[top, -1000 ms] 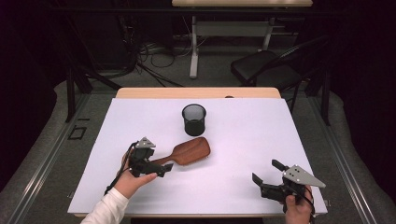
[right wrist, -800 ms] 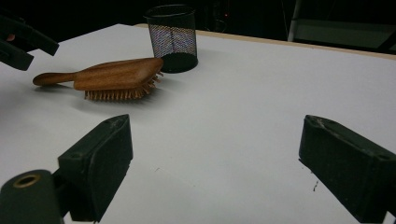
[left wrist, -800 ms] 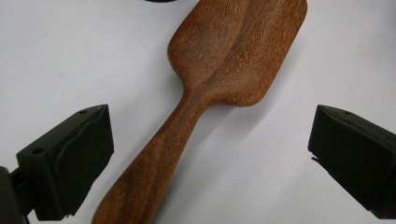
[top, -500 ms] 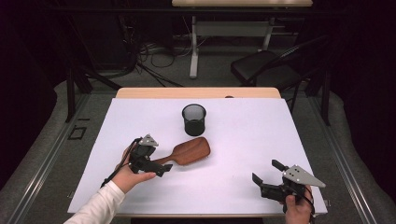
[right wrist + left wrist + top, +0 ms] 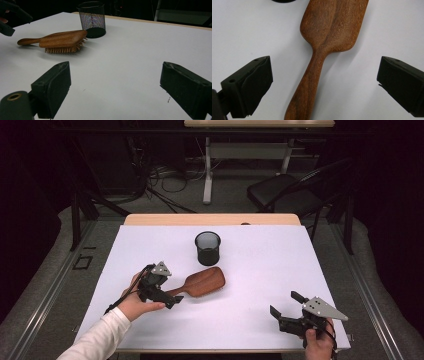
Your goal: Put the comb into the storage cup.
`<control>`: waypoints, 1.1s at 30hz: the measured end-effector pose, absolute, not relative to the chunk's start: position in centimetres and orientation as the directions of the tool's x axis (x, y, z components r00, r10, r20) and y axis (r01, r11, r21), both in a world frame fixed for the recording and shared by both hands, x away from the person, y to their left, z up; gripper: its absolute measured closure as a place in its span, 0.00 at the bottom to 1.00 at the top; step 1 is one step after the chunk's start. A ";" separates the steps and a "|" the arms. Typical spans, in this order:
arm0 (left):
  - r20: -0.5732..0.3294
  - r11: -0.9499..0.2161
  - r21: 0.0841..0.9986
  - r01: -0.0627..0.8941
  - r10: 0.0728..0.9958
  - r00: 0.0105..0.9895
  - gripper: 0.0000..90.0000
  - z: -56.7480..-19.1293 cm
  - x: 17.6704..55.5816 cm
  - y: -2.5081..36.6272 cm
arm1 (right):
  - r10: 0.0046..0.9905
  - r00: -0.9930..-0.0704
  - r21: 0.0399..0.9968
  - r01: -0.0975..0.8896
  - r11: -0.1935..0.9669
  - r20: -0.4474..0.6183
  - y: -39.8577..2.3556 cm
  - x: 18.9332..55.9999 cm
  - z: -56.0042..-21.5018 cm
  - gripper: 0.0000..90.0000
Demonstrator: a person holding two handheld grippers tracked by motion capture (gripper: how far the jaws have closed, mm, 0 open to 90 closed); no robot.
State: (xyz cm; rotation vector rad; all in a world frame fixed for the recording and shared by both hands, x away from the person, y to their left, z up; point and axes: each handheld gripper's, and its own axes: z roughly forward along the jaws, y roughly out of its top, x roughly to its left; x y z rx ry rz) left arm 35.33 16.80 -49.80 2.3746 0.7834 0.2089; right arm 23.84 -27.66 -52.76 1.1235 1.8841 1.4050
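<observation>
Wooden hairbrush bristles-down near mesh pen cup, left tongs wide open astride its handle, right tongs open, empty, well apart from hairbrush

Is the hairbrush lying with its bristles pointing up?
No, the hairbrush lies bristles down on the white table, its smooth wooden back facing up.

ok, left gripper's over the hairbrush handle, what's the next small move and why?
Probably close the left gripper on the hairbrush: the handle lies between its open jaws, apart from both, brush bristles-down on the table.
</observation>
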 end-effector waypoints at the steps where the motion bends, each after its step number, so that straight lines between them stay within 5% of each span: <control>1: -0.029 -0.636 0.605 0.480 0.585 0.811 0.01 -49.7 35.5 16.8 | 0.856 -0.513 0.946 0.305 0.113 0.063 -27.7 23.8 -52.8 0.11; 33: 0.018 -0.710 0.569 0.416 0.516 0.856 0.01 -50.1 37.6 16.4 | 0.853 -0.519 0.941 0.313 0.129 0.055 -27.6 23.9 -52.8 0.11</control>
